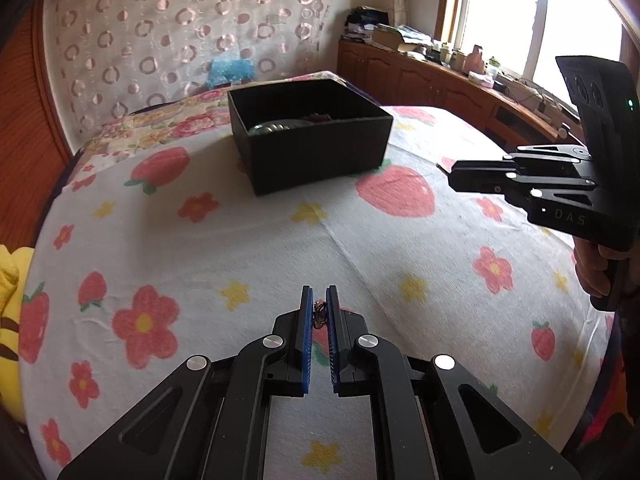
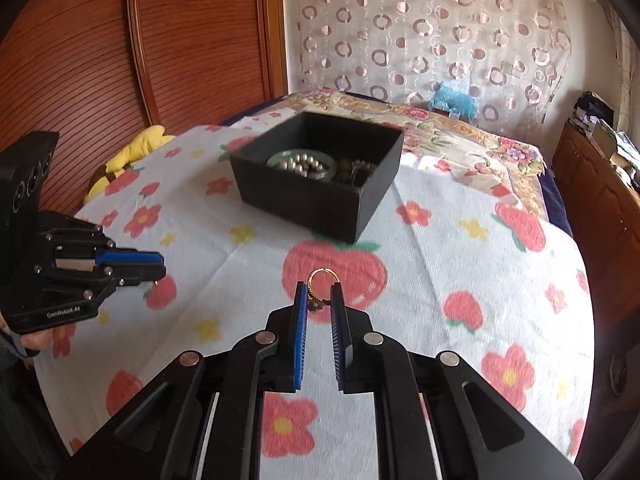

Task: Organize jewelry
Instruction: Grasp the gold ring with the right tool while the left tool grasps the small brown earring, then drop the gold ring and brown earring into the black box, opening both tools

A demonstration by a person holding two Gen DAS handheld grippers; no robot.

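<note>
A black open box [image 1: 312, 136] stands on the bed; in the right wrist view the box [image 2: 320, 196] holds a string of silver beads [image 2: 304, 166] and dark jewelry [image 2: 354, 170]. My left gripper [image 1: 319, 300] is shut on a small dark jewelry piece [image 1: 319, 314] above the blanket, well short of the box. It shows at the left of the right wrist view [image 2: 158, 266]. My right gripper [image 2: 320, 294] is shut on a gold ring [image 2: 322, 280], held above a strawberry print, in front of the box. It shows at the right of the left wrist view [image 1: 452, 178].
The bed is covered by a white blanket [image 1: 280, 248] with strawberries and flowers. A yellow plush toy [image 2: 136, 148] lies at the bed's left edge by a wooden wardrobe [image 2: 120, 48]. A wooden cabinet [image 1: 440, 84] with clutter runs under the window.
</note>
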